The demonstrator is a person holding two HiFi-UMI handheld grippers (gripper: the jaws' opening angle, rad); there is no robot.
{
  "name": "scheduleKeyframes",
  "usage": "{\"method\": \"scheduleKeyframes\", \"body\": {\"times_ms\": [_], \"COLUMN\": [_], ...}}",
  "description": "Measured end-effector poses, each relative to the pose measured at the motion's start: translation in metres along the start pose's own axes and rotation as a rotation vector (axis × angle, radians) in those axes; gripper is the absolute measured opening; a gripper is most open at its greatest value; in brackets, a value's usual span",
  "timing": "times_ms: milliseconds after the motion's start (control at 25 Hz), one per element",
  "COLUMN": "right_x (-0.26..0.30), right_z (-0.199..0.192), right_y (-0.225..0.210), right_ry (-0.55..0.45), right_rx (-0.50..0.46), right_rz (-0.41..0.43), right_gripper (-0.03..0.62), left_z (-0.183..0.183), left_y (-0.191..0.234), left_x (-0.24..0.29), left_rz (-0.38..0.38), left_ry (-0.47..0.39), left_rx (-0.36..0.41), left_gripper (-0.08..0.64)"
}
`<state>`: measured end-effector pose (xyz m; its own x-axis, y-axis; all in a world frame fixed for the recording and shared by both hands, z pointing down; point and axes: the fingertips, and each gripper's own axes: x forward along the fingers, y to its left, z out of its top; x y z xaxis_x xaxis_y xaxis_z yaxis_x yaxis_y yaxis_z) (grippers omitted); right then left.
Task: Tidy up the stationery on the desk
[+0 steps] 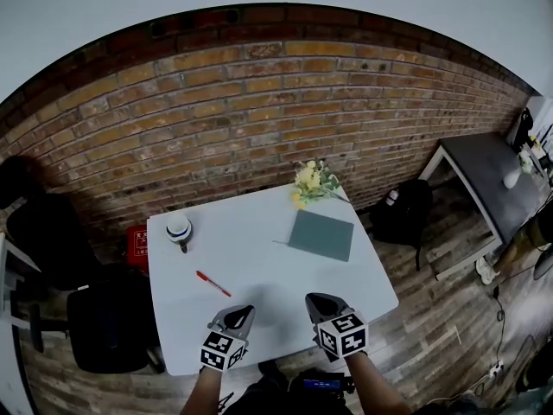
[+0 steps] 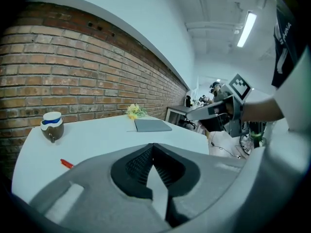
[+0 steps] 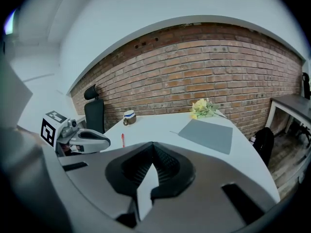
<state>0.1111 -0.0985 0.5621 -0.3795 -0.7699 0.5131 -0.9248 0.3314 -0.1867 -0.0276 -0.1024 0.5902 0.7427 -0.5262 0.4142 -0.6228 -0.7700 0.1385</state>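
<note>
White tabletop (image 1: 259, 262) stands against a red brick wall (image 1: 216, 119), and the stationery lies spread across it. A red pen (image 1: 212, 284) lies on the near left part of the table, slanted, just beyond the left gripper (image 1: 244, 311) and clear of it. A grey notebook (image 1: 321, 234) lies flat, closed, toward the far right, with a bunch of yellow flowers (image 1: 313, 180) at the far edge just behind it. A brown cup with a white and blue lid (image 1: 179, 229) stands upright near the far left corner, well apart from the pen. Both grippers hover over the near edge of the table, side by side and pointing toward the wall. The left gripper's jaws are pressed together with nothing between them. The right gripper (image 1: 315, 301) is likewise closed and empty, and sits nearer the notebook than the pen. A black bag (image 1: 402, 210) rests on the wooden floor to the right of the table.
</note>
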Motion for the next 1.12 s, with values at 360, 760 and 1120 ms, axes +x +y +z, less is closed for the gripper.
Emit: {"method": "scheduleKeyframes", "body": {"times_ms": [360,760,1120], "right_x": [0.023,0.038,0.035], "right_z": [0.015,0.050,0.061], "right_y": [-0.026,-0.058,-0.068], "right_ry": [0.031,0.024,0.007], "right_rx": [-0.016,-0.079,-0.092], "right_rz": [0.031,0.130,0.178], "right_gripper": [0.009,0.009,0.009], "left_z": [0.016,0.054,0.077], "left_y": [0.012,0.005,-0.013], "left_x": [0.032,0.059,0.070], "left_rz": [0.003,0.057,0.075], "left_ry": [0.002,-0.072,-0.094], "left_rx": [-0.016,-0.097,-0.039], "left_gripper": [0.006,0.006,0.006]}}
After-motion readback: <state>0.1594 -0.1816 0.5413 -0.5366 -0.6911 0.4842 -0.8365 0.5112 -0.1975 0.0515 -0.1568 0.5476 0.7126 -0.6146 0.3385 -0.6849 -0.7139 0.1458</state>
